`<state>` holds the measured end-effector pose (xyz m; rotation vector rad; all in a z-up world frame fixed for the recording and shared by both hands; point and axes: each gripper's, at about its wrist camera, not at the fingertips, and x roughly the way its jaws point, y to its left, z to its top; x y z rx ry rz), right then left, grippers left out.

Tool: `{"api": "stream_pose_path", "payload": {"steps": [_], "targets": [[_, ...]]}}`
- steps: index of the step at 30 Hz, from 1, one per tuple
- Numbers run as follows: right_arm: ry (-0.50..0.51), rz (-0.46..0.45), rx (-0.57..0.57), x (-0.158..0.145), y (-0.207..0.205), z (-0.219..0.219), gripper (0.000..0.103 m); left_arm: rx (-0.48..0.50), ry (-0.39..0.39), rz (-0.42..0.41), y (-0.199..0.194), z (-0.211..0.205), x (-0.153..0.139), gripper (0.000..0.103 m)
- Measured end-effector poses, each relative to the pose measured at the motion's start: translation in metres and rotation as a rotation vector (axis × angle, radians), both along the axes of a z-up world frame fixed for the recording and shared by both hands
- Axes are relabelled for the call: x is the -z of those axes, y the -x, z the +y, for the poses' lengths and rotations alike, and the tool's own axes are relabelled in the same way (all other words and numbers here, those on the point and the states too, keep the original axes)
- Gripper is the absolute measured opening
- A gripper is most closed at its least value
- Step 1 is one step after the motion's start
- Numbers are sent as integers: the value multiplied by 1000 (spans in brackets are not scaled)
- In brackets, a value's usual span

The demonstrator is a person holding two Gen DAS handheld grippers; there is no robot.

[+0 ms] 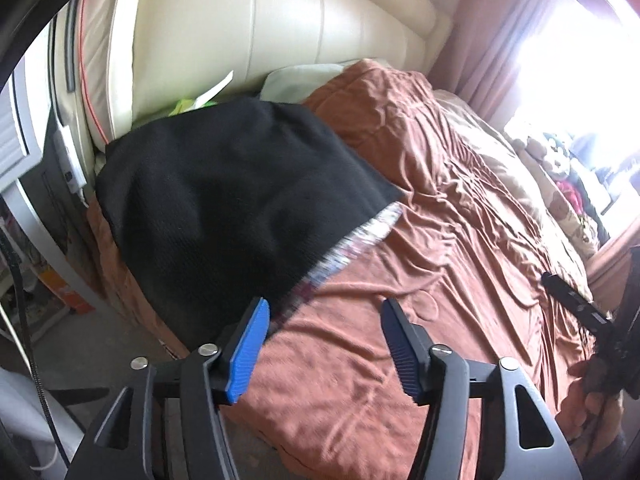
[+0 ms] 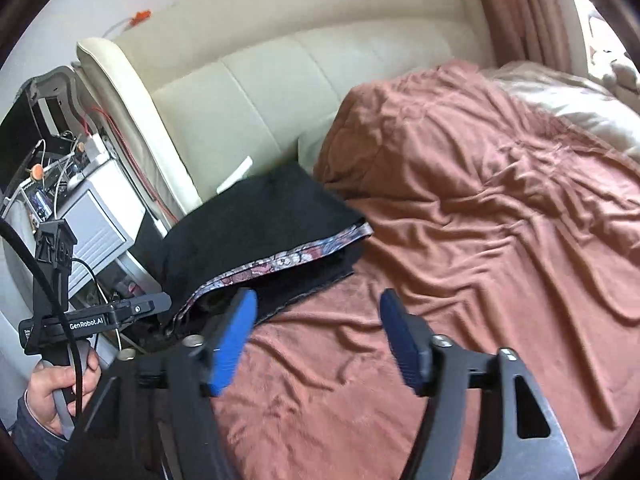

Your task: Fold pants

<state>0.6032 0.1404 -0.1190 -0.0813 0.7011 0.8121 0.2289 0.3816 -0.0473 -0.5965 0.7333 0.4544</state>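
- One pair of black pants (image 1: 224, 204), folded; one rust-brown blanket (image 1: 432, 248)
- Two grippers: left gripper (image 1: 326, 312); right gripper (image 2: 318, 304)
- One cream headboard (image 2: 280, 92)

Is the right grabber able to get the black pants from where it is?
Probably yes. The right gripper is open, and the black pants lie on the brown blanket just ahead and left of its fingers, with nothing in between.

Pants (image 2: 264, 232) lie on bedspread (image 2: 460, 240), before headboard (image 2: 256, 92).

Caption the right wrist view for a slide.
Open right gripper over rust bedspread, beside folded black pants.
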Motion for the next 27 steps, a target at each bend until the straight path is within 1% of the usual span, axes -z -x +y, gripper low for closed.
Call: {"api": "stream_pose_path", "payload": {"steps": [1,3,4,5,6,7,9,12,15,19,22,27], "targets": [[0,-16,11,-7,7,-9,80,7,-7,-2,1,-8,-5,70],[4,-53,38,-23,24,-28,84,11,-26,-8,5,-21,-13,87],[8,-67,49,-28,32,-35,86,15,-42,-21,8,-29,-20,90],[14,-78,61,-35,39,-42,87,21,-53,-34,11,-35,-25,96],[20,-84,66,-38,46,-45,91,28,-63,-48,14,-41,-30,101],[25,-88,68,-45,56,-53,96,34,-74,-59,17,-48,-35,103],[36,-99,69,-55,72,-60,103,40,-92,-66,22,-60,-44,103],[52,-134,67,-69,96,-73,103,56,-101,-72,29,-76,-54,103],[48,-157,71,-83,120,-90,103,66,-117,-72,38,-90,-61,103],[26,-153,82,-95,140,-113,103,84,-130,-77,53,-109,-70,103],[9,-156,89,-101,156,-131,103,101,-156,-88,65,-124,-78,103],[-8,-153,110,-108,184,-160,103,129,-183,-100,85,-147,-88,103]]}}
